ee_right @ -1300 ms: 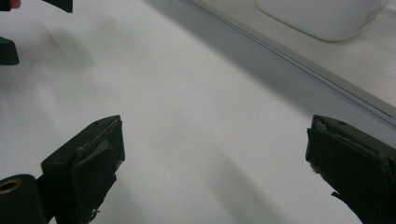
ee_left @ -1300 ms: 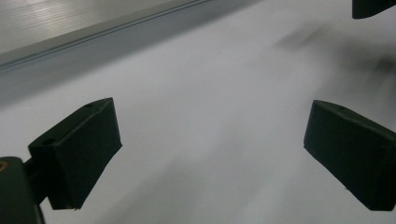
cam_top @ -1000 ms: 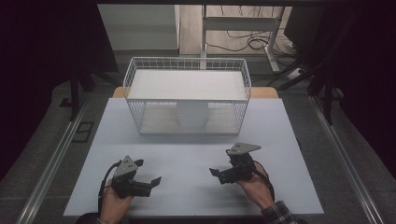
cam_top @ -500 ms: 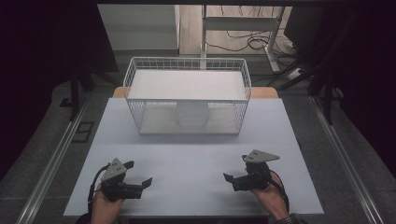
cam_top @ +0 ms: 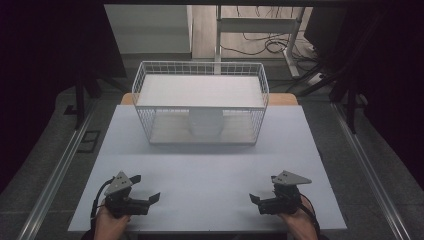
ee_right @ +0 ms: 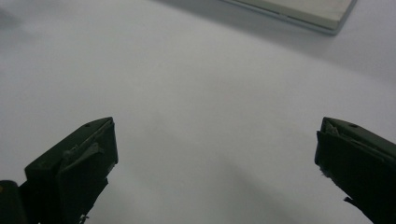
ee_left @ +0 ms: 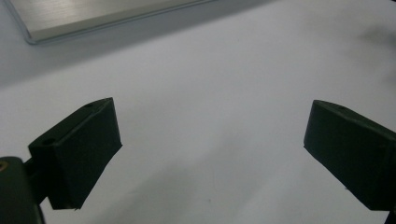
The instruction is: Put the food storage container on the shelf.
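Left claw [cam_top: 145, 192] released, empty | right claw [cam_top: 260, 202] released, empty | both resting on worktop [cam_top: 210, 170] at 6 o'clock | wire basket [cam_top: 200, 107] at 12 o'clock | advise approaching level, jaws wide.

2 hand-held black grippers, seen near the front edge of the pale grey rectangular table [cam_top: 210, 165]. The left gripper [cam_top: 145, 192] and the right gripper [cam_top: 260, 200] each carry a grey 3-cornered plate on top, dotted with small dark screw holes, and a black cable looping back over the hand toward that edge. In the gripper views, each of the 4 jaws is a blocky, matte black wedge with a small round hole in its upper face.
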`<state>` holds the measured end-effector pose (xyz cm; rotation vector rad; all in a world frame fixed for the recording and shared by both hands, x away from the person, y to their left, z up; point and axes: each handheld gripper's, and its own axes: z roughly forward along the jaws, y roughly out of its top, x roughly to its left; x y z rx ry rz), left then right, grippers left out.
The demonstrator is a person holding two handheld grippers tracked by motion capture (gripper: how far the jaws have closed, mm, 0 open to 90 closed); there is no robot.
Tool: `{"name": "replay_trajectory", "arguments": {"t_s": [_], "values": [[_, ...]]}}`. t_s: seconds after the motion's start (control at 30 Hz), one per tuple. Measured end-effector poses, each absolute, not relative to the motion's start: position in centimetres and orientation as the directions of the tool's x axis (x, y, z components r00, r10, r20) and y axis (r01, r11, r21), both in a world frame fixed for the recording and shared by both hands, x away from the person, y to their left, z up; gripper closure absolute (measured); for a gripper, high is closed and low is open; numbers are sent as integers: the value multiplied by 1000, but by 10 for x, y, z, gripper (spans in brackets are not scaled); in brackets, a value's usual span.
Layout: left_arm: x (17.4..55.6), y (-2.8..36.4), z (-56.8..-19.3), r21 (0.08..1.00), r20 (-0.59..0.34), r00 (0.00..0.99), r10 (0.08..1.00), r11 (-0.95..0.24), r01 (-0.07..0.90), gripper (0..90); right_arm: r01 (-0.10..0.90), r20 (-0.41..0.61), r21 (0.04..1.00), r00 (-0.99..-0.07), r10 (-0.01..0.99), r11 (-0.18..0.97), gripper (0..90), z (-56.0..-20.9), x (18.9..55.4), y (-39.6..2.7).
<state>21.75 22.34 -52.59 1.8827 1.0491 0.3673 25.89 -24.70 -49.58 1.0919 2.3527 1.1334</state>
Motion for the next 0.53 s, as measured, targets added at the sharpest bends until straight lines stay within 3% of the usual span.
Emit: {"name": "replay_trajectory", "arguments": {"t_s": [0.53], "values": [[221,218,-534,776,-174,602,779,-268,571,25,565,58,678,-679,731,471,0,-516,250,-246]]}}
